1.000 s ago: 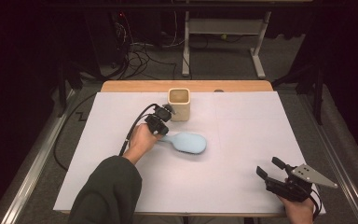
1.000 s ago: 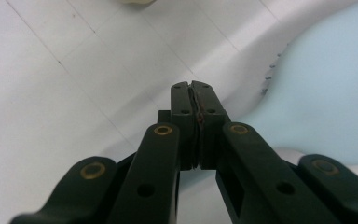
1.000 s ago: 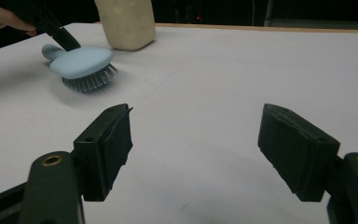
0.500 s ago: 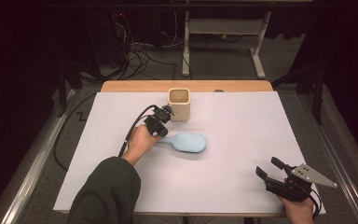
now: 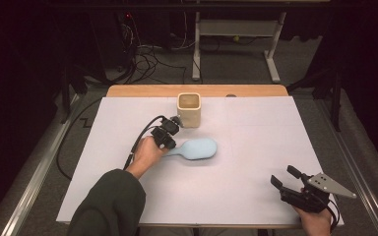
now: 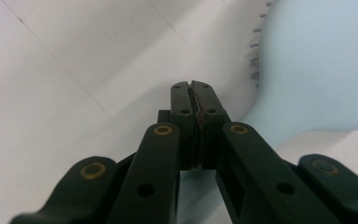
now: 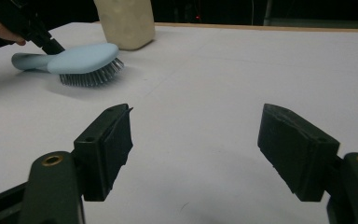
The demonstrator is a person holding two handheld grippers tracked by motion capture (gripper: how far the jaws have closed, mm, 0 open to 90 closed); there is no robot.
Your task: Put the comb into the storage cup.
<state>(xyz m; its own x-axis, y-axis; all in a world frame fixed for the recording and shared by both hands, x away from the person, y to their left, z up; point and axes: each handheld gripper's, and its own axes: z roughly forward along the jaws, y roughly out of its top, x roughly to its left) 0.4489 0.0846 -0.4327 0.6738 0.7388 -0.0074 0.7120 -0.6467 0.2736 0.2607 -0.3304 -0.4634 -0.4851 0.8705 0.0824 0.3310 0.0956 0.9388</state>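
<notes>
A pale blue hairbrush [image 5: 193,148] lies flat on the white-covered worktop [image 5: 256,147], near its middle, bristle side down. Its oval head has a smooth, rounded plastic back, and a dense row of dark bristles [image 7: 91,76] shows under the rim in the right gripper view. The short handle narrows toward the left gripper [image 5: 166,132], which sits at the handle end with its fingers [image 6: 195,100] pressed together on nothing, just beside the brush's blue edge. A cream square cup [image 5: 189,109] stands upright just behind the brush. The right gripper [image 5: 286,177] rests well apart, near the worktop's front right corner, its fingers [image 7: 105,149] spread wide and empty.
</notes>
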